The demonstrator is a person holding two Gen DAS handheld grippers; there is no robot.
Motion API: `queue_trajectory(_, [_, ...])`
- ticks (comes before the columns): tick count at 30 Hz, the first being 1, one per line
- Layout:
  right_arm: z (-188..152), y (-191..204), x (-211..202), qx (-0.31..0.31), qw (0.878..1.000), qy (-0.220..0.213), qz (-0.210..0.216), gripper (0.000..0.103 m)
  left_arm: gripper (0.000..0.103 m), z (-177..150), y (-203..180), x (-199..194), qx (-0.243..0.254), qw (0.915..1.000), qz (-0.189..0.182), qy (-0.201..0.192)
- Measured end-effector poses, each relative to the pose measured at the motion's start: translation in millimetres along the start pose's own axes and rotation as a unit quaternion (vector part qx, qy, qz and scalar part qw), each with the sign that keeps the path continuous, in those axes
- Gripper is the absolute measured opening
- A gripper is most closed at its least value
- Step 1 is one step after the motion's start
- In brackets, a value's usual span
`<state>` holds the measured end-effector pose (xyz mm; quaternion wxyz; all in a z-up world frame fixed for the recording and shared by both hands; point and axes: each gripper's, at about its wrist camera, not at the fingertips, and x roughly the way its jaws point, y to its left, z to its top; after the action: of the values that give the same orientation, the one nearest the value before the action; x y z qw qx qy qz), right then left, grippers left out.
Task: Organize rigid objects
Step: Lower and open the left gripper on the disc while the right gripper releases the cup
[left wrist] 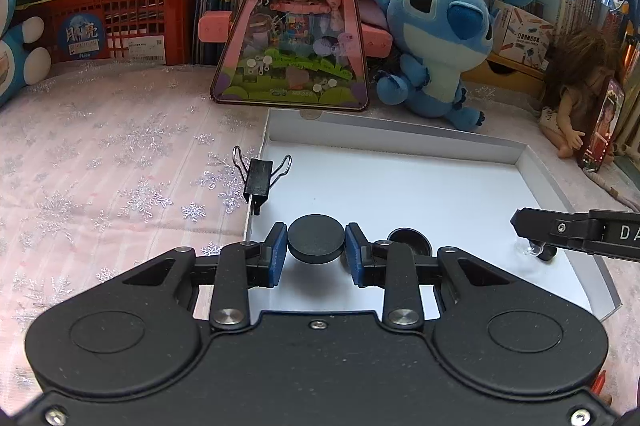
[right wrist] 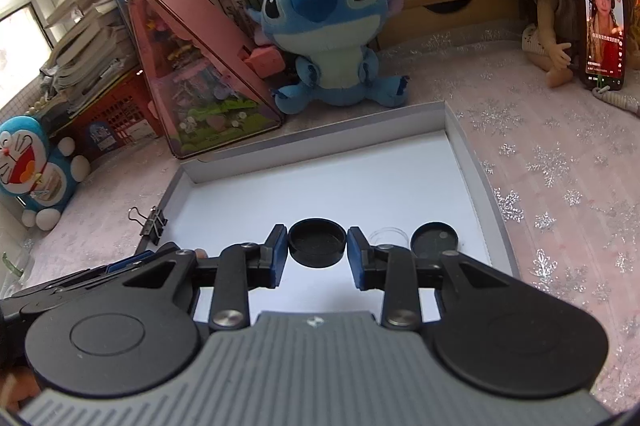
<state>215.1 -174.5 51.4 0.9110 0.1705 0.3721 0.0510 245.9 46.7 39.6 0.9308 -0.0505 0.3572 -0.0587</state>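
Note:
My left gripper (left wrist: 316,246) is shut on a flat black round lid (left wrist: 316,241), held a little above the floor of the white shallow box (left wrist: 400,133). Just right of it a black round pot (left wrist: 409,238) stands in the box. My right gripper (right wrist: 317,244) is shut on a black shallow cap (right wrist: 317,241), hollow side up, over the same box (right wrist: 320,131). To its right a clear ring (right wrist: 390,234) and a black disc (right wrist: 434,240) lie on the box floor. In the left wrist view the right gripper (left wrist: 520,226) comes in from the right edge.
A black binder clip (left wrist: 258,177) (right wrist: 152,222) grips the box's left wall. Behind the box stand a pink triangular tin (left wrist: 292,37), a blue plush toy (left wrist: 436,41), a doll (right wrist: 548,37) with a phone (right wrist: 604,21), and a red crate (left wrist: 120,21). A snowflake cloth (left wrist: 120,165) covers the table.

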Motion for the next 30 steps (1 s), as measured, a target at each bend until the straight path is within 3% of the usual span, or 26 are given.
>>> queue_trajectory(15, [-1.6,10.5,10.3,-0.03,0.999,0.003,-0.036,0.038,0.029,-2.3,1.1,5.6,0.0,1.0,0.003,0.002])
queue_trajectory(30, [-3.8,10.7,11.1,-0.036,0.998,-0.001,-0.043,0.044,0.032,-4.8,-2.7,0.6,0.014,0.9999,-0.006,-0.007])
